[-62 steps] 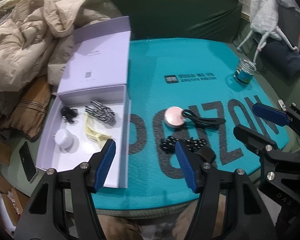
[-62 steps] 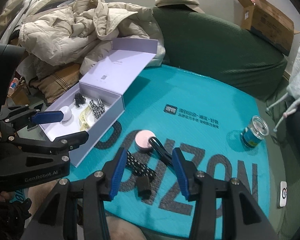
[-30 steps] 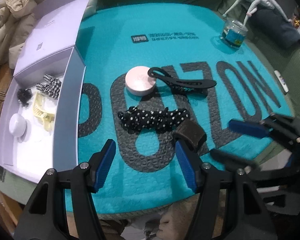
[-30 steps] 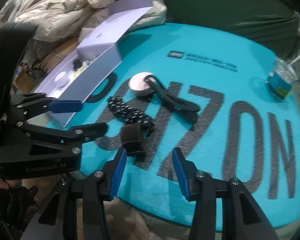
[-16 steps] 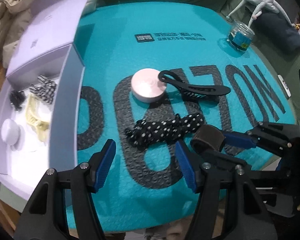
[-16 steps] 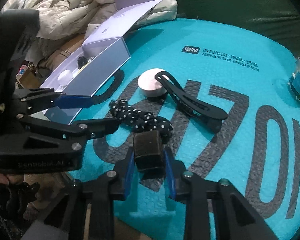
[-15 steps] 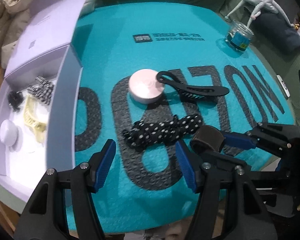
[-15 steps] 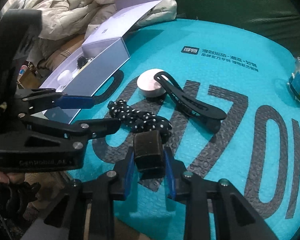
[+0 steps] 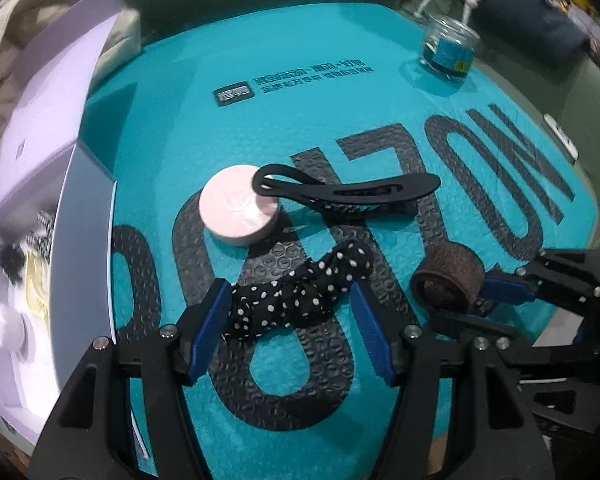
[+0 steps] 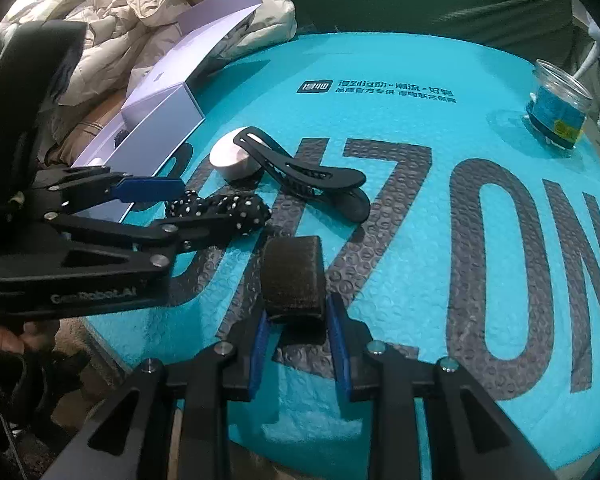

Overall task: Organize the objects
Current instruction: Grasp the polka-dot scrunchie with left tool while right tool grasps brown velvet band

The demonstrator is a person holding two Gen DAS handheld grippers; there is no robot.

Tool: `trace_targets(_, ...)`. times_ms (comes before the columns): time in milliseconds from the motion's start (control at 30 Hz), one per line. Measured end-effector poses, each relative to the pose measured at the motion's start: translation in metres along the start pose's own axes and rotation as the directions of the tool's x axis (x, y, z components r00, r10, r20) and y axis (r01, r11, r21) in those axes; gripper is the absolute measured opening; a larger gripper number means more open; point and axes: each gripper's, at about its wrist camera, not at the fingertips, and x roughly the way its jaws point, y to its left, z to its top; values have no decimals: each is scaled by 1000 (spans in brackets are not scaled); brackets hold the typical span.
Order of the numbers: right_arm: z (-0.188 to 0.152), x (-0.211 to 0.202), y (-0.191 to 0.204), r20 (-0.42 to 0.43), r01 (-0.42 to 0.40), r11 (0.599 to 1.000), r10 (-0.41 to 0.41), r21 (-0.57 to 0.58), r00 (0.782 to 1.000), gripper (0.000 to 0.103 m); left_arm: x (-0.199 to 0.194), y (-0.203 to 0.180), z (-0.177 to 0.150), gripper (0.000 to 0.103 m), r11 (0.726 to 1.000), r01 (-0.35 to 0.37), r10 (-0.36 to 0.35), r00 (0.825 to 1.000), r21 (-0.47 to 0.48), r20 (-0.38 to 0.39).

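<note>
On the teal bubble-textured mat [image 10: 420, 128], the right hand-held gripper [image 10: 300, 338] pinches a brown fuzzy rolled band [image 10: 293, 276]. Just beside it, the left hand-held gripper [image 9: 290, 330] sits spread around a black polka-dot scrunchie [image 9: 300, 292], probably not touching.

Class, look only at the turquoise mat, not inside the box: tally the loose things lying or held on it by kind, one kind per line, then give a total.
Hair bands: 2, polka-dot band, brown band
Hair clips: 1, black clip
Round pink tins: 1, tin
Glass jars: 1, jar
Total: 5
</note>
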Motion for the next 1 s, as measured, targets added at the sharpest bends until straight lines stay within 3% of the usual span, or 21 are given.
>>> trace_targets(133,0,-1,-3,13,-4,1000,3,23,1000,28,4,-3,0,61,1000,-16,16,1000,23,3)
trace_targets(333,1,-2,-5,22,-11,999,10,43,1000,28,8,-1,5,61,998,55,-55,998,-11,-10)
trace_targets(433,0,-2,-7,30,-15,999,14,49,999,29,17,-4,6,61,999,38,-39,999,-18,-34)
trace_targets(600,-1,-3,-7,41,-11,999,10,42,999,36,19,1,4,61,996,49,-50,999,-79,-9)
trace_targets(667,-1,-4,-8,51,0,999,-2,46,999,42,19,2,3,57,995,51,-52,999,-91,-4)
trace_targets(833,-1,-4,-9,74,-4,999,0,54,997,46,16,3,-1,34,994,56,-57,998,-91,-7)
trace_targets(1000,1,-2,-9,107,-47,997,40,65,993,53,9,14,-6,28,984,77,-88,994,-160,-60)
